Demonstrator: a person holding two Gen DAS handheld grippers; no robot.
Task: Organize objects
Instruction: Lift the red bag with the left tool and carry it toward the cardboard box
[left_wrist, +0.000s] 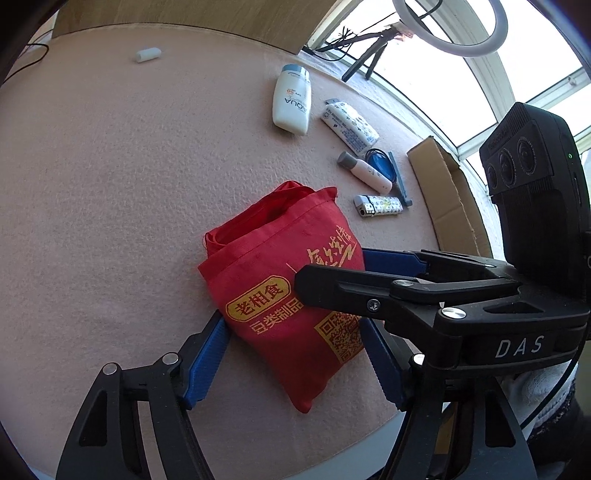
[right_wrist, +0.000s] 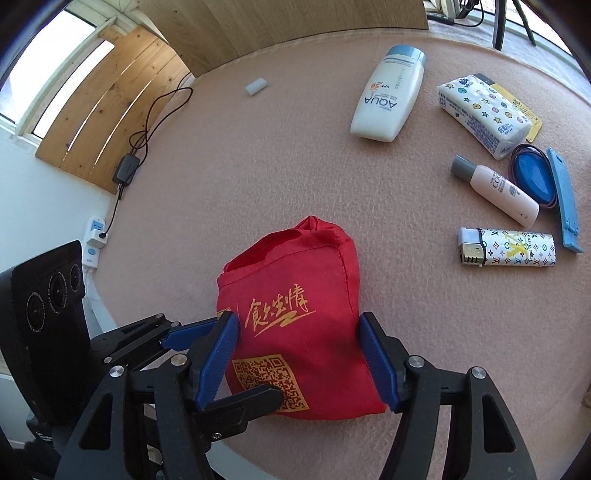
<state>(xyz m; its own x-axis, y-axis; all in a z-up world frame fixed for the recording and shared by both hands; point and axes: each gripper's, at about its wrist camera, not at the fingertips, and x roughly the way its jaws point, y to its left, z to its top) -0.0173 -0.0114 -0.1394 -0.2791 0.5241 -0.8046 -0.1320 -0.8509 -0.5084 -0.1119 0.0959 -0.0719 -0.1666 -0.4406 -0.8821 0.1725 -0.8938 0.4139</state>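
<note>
Two grippers flank a red pouch (left_wrist: 284, 295) lying near the tabletop's (left_wrist: 110, 184) front edge. The left gripper (left_wrist: 295, 363) has its jaws apart on either side of the pouch; the right gripper (right_wrist: 297, 363) likewise straddles it with jaws apart, not clamped. Farther back lie a sunscreen bottle (right_wrist: 388, 98), tissue pack (right_wrist: 480, 114), small pink bottle (right_wrist: 498, 192), lighter (right_wrist: 508, 248) and blue clip (right_wrist: 563, 199).
</note>
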